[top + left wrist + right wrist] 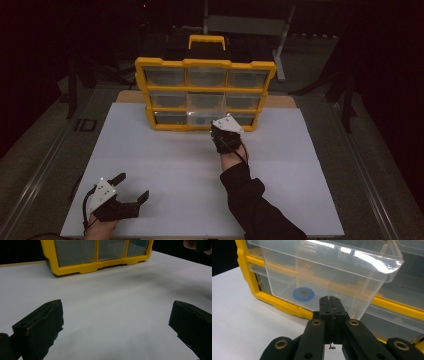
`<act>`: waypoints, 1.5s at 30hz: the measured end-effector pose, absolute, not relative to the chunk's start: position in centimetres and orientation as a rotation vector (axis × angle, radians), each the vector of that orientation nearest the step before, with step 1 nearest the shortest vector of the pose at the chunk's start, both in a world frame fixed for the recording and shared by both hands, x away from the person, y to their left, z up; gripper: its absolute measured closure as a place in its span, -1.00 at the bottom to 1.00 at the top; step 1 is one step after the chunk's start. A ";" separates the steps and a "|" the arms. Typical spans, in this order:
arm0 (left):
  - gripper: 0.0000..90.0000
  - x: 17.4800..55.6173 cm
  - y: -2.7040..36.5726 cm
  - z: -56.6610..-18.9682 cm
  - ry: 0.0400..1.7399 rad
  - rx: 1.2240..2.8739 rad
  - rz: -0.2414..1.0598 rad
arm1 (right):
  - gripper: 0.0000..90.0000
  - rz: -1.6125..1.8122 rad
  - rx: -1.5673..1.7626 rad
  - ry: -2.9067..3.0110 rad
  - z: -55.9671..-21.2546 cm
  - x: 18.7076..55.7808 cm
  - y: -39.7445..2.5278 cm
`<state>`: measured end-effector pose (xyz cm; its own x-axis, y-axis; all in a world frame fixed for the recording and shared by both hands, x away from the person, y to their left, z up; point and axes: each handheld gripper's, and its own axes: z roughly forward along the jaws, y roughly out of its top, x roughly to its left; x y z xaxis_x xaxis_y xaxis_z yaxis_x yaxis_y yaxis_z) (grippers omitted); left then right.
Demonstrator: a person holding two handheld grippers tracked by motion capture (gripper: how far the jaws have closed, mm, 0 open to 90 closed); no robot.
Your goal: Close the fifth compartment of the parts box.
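Observation:
A yellow organizer (pixel 205 63) (pixel 75 268) (pixel 244 265) with clear drawers stands upright at the far middle of the white table (pixel 165 165). Its bottom middle drawer (pixel 200 119) (pixel 324 272) is pulled out a little and holds a blue ring (pixel 303 293). My right gripper (pixel 219 126) (pixel 329 298) is shut, its tips right at that drawer's front wall below the flared rim; I cannot tell whether they touch it. My left gripper (pixel 132 186) (pixel 116 305) rests open over the near left corner of the table, with nothing between its jaws.
The organizer's carry handle (pixel 206 40) points to the back. A metal stand (pixel 280 40) rises behind the table. The table's near edge lies just below the left gripper. The person's right hand (pixel 192 243) shows far off in the left gripper view.

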<state>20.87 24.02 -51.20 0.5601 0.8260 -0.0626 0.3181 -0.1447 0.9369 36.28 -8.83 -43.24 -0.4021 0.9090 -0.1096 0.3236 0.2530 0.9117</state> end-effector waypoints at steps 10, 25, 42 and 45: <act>-1.00 20.9 24.0 -51.2 0.961 1.716 0.587 | 1.00 1.114 1.130 1.862 -43.1 36.7 -9.1; -1.00 20.9 24.1 -51.2 0.962 1.714 0.587 | 1.00 1.116 1.147 1.863 -42.7 37.8 -9.1; -1.00 20.8 24.1 -51.2 0.963 1.718 0.590 | 1.00 1.113 1.143 1.855 -42.0 38.9 -9.3; -1.00 20.8 24.1 -51.2 0.963 1.718 0.591 | 1.00 1.106 1.138 1.855 -41.9 39.1 -9.2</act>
<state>20.83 24.11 -51.24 0.5574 0.8280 -0.0618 0.3193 -0.1451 0.9365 39.14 -9.23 -41.89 -0.3812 0.9171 -0.1168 0.3330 0.2541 0.9080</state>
